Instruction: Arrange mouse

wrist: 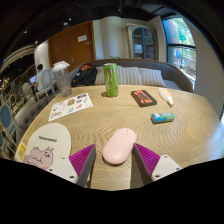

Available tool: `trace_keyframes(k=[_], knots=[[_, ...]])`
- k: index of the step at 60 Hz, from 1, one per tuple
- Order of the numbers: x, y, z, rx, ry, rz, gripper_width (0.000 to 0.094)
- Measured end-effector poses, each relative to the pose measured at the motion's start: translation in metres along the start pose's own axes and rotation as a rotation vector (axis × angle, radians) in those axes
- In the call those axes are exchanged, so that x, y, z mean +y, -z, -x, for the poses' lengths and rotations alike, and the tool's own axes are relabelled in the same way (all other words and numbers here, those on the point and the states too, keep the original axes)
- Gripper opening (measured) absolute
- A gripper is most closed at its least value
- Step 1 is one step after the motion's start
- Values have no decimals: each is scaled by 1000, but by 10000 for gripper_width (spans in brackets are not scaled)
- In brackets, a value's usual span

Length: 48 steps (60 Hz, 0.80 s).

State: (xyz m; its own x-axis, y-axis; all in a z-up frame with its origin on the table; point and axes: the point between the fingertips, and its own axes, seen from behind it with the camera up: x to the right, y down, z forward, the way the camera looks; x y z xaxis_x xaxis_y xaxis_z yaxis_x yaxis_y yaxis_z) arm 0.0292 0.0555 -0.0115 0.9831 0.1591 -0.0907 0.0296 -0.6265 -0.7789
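A pale pink computer mouse [119, 145] lies on the round wooden table [120, 115]. It sits just ahead of my gripper [114, 158], with its near end between the two fingertips. There is a gap between the mouse and each magenta pad [83, 158], so the fingers are open about it. The mouse rests on the table on its own.
A mouse mat with a cartoon print [45, 143] lies to the left of the fingers. Beyond are a printed sheet [71, 104], a green cup [111, 79], a dark box [144, 97], a teal packet [162, 118] and a pale stick [166, 97].
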Motion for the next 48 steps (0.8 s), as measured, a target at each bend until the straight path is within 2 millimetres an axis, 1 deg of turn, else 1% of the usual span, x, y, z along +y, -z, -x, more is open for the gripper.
trace_keyframes(k=[5,9,11,14,18,26,27,29,32,36,38,41,44,48], knots=[[-6,-12,0,40,26,-6,751],[-11,-18,0,60,27,-16,700],[-13,-20,-1,74,10,-22,638],[-14,-22,-7,108,-7,-32,502],[-12,-21,-9,124,-33,-26,485],[-10,-20,-7,132,-45,36,415],[-10,-20,-7,130,-45,43,392],[-10,-18,-6,131,-53,58,377],[-14,-7,-2,141,-77,72,362],[-37,11,14,147,-73,25,363],[-48,24,28,156,-57,2,362],[-62,36,58,138,-45,-30,362],[-71,43,88,114,-58,-60,362],[-68,41,137,88,-57,-76,363]])
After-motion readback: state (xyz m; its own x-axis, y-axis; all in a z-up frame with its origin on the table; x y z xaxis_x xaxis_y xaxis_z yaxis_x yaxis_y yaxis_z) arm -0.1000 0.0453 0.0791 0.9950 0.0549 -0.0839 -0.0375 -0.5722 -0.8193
